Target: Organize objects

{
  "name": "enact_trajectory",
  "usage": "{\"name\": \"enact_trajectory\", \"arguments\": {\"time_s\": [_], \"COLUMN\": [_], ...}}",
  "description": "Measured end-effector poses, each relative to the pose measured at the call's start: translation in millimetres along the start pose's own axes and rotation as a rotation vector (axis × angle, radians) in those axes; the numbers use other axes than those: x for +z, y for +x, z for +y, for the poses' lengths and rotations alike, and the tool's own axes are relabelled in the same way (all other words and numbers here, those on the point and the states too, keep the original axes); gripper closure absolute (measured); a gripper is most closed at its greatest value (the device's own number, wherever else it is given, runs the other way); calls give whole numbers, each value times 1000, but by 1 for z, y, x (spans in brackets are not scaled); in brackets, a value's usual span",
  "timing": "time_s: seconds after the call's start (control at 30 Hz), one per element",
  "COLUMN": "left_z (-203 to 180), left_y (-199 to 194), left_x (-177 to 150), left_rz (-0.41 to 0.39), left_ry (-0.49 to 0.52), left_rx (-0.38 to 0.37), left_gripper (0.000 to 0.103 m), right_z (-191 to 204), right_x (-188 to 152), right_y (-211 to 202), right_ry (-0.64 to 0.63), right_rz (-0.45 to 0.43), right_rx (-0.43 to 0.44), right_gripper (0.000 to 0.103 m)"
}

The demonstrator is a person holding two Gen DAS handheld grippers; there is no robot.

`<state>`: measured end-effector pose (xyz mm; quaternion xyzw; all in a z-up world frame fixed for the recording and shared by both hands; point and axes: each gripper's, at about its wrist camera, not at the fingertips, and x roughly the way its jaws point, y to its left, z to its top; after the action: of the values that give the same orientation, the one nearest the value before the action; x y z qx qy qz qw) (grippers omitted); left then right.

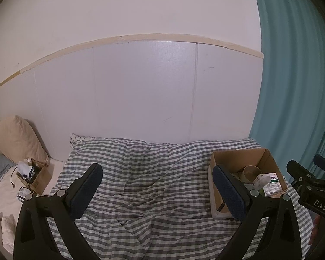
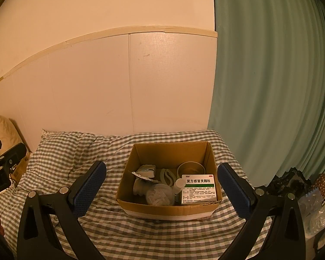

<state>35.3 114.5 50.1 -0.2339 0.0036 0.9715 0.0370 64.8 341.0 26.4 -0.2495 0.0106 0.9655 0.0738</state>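
Observation:
An open cardboard box [image 2: 169, 149] stands on the checked bed cover. It holds a white and green medicine box [image 2: 199, 189], a round tin [image 2: 190, 169], a small white bottle [image 2: 178, 185], a clear lidded cup [image 2: 159, 195] and several small items. My right gripper [image 2: 162, 186] is open and empty, its fingers on either side of the box front, above it. The same box [image 1: 244, 158] shows at the right in the left wrist view. My left gripper [image 1: 158, 190] is open and empty over the checked cover [image 1: 151, 173].
A smaller cardboard box [image 1: 35, 177] with cloth and cables sits at the left by a beige pillow [image 1: 17, 138]. A teal curtain [image 1: 296, 86] hangs at the right. A wall panel [image 1: 140, 91] runs behind the bed. Bags and clutter [image 2: 309, 195] lie beyond the bed's right edge.

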Motion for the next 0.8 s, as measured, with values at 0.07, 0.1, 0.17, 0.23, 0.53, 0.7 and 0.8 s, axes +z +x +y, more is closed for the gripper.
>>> {"name": "enact_trajectory", "arguments": {"time_s": [0.07, 0.1, 0.17, 0.23, 0.53, 0.7, 0.8], "left_z": [0, 0, 0, -1, -1, 0, 2], "left_y": [0, 0, 0, 0, -1, -1, 0], "left_x": [0, 0, -1, -1, -3, -3, -2], "left_rz": [0, 0, 0, 2, 7, 10, 14], "left_ry": [2, 3, 3, 2, 10, 12, 8], "left_rx": [1, 3, 5, 5, 11, 14, 6], "left_gripper": [0, 0, 0, 0, 0, 0, 0], "right_z": [0, 0, 0, 0, -3, -4, -3], "right_x": [0, 0, 0, 0, -1, -1, -1], "right_y": [0, 0, 0, 1, 2, 3, 3], "right_ry": [0, 0, -1, -1, -3, -4, -4], "right_rz": [0, 0, 0, 1, 5, 5, 6], "right_rx": [0, -1, 0, 0, -3, -4, -6], "right_gripper": [0, 0, 0, 0, 0, 0, 0]}}
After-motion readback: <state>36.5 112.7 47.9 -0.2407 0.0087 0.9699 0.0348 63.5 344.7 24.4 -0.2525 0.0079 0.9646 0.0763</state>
